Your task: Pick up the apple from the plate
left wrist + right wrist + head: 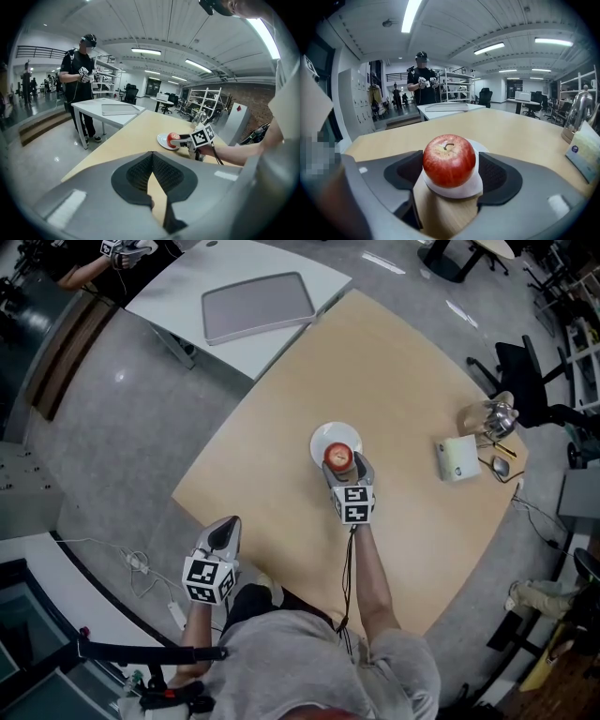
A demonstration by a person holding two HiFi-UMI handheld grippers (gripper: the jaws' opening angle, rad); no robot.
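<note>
A red apple [338, 457] stands stem up on a small white plate [323, 439] in the middle of the wooden table [281, 493]. My right gripper [345, 467] is low at the plate's near side, open. In the right gripper view the apple [450, 160] sits between its two dark pads [499, 176], with a strip of plate [457, 191] showing beside the right pad. My left gripper [225, 526] hovers off the table's near left edge, its jaws meeting at the tips [151, 153] with nothing in them. The left gripper view shows the apple [173, 139] far ahead to the right.
A metal kettle [492, 416], a white box [457, 458] and a computer mouse [501, 466] sit at the table's right end. A white table with a grey tray [258, 306] stands beyond, and a person [79, 70] with grippers stands by it. Office chairs [525, 371] at the right.
</note>
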